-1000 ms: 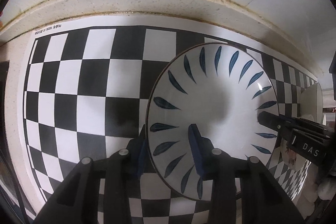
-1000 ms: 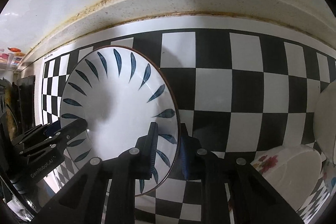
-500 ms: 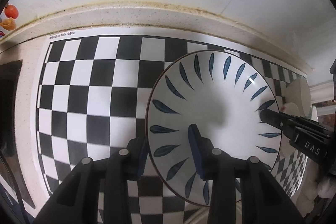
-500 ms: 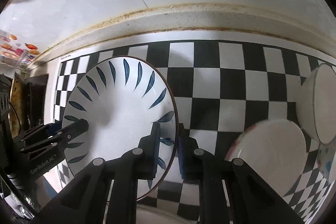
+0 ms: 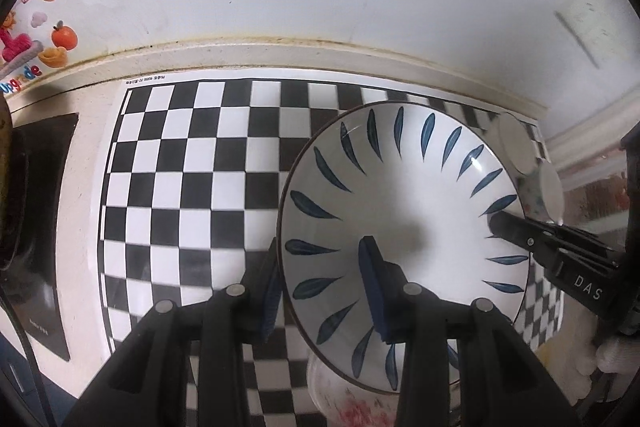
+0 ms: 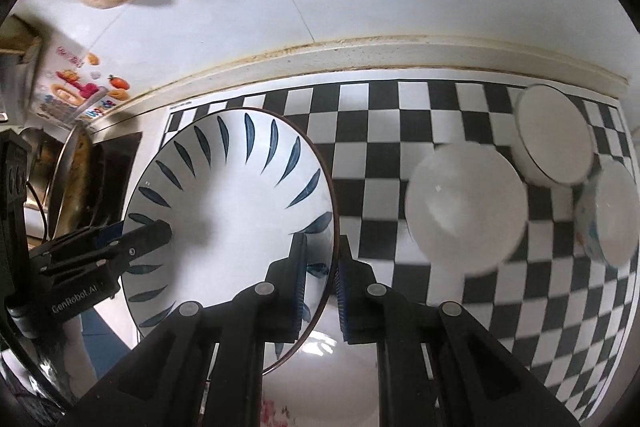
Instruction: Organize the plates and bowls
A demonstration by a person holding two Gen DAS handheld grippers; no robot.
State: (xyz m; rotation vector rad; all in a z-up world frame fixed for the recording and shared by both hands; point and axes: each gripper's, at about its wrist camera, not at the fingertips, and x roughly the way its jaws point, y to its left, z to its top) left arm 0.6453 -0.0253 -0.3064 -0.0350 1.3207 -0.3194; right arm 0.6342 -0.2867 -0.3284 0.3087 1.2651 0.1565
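A white plate with blue leaf marks [image 5: 404, 203] is held in the air over the checkered mat [image 5: 192, 163]. My left gripper [image 5: 320, 287] is shut on its left rim. My right gripper [image 6: 320, 279] is shut on its right rim, and the plate also shows in the right wrist view [image 6: 228, 203]. Each gripper shows in the other's view, at the plate's far rim. A white bowl [image 6: 464, 207], a dark-rimmed bowl [image 6: 556, 139] and a patterned bowl [image 6: 608, 215] stand on the mat to the right. A floral bowl [image 5: 352, 403] lies under the plate.
The counter's raised back edge [image 5: 320, 51] and a white tiled wall run behind the mat. A black stove top [image 5: 44, 227] lies left of the mat, with a pan [image 6: 76, 179] on it. Fruit stickers [image 5: 52, 43] are on the wall at left.
Both grippers have risen and drawn back with the plate in them. More of the mat and wall shows, and the bowls at right have come fully into the right wrist view.
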